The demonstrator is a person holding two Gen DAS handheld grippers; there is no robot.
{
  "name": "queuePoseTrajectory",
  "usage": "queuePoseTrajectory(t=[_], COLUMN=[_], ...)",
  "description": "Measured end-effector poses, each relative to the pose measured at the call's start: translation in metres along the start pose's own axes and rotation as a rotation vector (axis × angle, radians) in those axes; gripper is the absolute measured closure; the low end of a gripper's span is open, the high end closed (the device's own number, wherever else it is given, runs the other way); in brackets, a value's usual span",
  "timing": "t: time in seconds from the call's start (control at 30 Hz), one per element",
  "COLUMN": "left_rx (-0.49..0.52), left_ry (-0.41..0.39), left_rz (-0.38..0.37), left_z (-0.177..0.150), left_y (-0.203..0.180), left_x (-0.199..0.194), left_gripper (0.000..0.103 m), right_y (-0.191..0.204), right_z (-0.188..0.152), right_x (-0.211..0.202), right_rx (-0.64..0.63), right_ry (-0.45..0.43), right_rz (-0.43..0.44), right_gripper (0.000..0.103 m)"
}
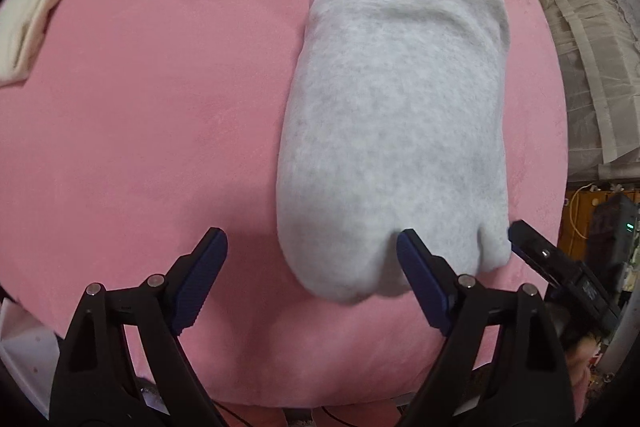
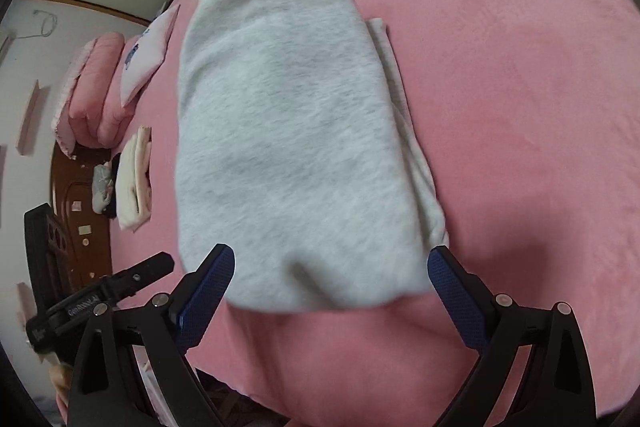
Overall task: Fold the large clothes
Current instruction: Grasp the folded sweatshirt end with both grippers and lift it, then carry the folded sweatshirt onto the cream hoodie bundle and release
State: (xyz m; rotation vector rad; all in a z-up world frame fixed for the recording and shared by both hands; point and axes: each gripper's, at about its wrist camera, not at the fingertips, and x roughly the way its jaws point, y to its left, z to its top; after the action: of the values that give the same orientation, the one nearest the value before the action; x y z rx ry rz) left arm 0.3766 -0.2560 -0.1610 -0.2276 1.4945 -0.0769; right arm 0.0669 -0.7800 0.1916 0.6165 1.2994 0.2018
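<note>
A folded grey garment [image 1: 392,131] lies on the pink bed [image 1: 160,131], near its front edge. The left tool [image 1: 312,247] and right tool [image 2: 330,263] both stand apart over the garment's near end, clamping nothing. Folded cream cloth [image 1: 36,23] sits well apart; pink bedding [image 2: 94,91] is stacked beyond. Open sheet lies either side.
</note>
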Motion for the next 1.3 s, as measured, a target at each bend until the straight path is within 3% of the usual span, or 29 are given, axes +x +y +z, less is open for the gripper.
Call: queuePoseTrajectory(t=[0.2, 0.33, 0.43, 0.67, 0.73, 0.8, 0.83, 0.9, 0.97, 1.17, 1.3], left_rx=[-0.019, -0.027, -0.064, -0.033, -0.036, -0.037, -0.041, -0.056, -0.073, -0.131, -0.222], left_ry=[0.035, 0.069, 0.090, 0.041, 0.030, 0.014, 0.004, -0.028, -0.069, -0.170, -0.199], left_rz=[-0.155, -0.322, -0.438, -0.495, -0.497, -0.495, -0.498, -0.514, -0.527, -0.576, -0.676], left_z=[0.036, 0.048, 0.049, 0.044, 0.043, 0.039, 0.038, 0.032, 0.018, -0.014, -0.038], left_y=[0.014, 0.023, 0.035, 0.041, 0.042, 0.040, 0.041, 0.046, 0.047, 0.058, 0.084], left_x=[0.031, 0.062, 0.082, 0.087, 0.086, 0.085, 0.085, 0.081, 0.076, 0.048, 0.027], left_gripper=[0.016, 0.001, 0.000, 0.000, 0.001, 0.002, 0.003, 0.005, 0.009, 0.017, 0.020], right_y=[-0.039, -0.053, -0.060, -0.068, -0.062, -0.063, -0.063, -0.063, -0.059, -0.006, 0.033], right_z=[0.048, 0.065, 0.073, 0.088, 0.093, 0.092, 0.091, 0.087, 0.081, 0.069, 0.056], right_x=[0.052, 0.078, 0.091, 0.127, 0.136, 0.137, 0.137, 0.129, 0.122, 0.099, 0.073], right_rx=[-0.032, 0.000, 0.036, 0.093, 0.083, 0.108, 0.123, 0.119, 0.117, -0.046, -0.145], right_ry=[0.042, 0.103, 0.126, 0.197, 0.224, 0.237, 0.235, 0.206, 0.187, 0.137, 0.100], right_rz=[0.004, 0.101, 0.158, 0.394, 0.424, 0.468, 0.484, 0.480, 0.478, 0.396, 0.361], right_gripper=[0.007, 0.007, 0.007, 0.012, 0.020, 0.041, 0.046, 0.058, 0.062, 0.065, 0.065])
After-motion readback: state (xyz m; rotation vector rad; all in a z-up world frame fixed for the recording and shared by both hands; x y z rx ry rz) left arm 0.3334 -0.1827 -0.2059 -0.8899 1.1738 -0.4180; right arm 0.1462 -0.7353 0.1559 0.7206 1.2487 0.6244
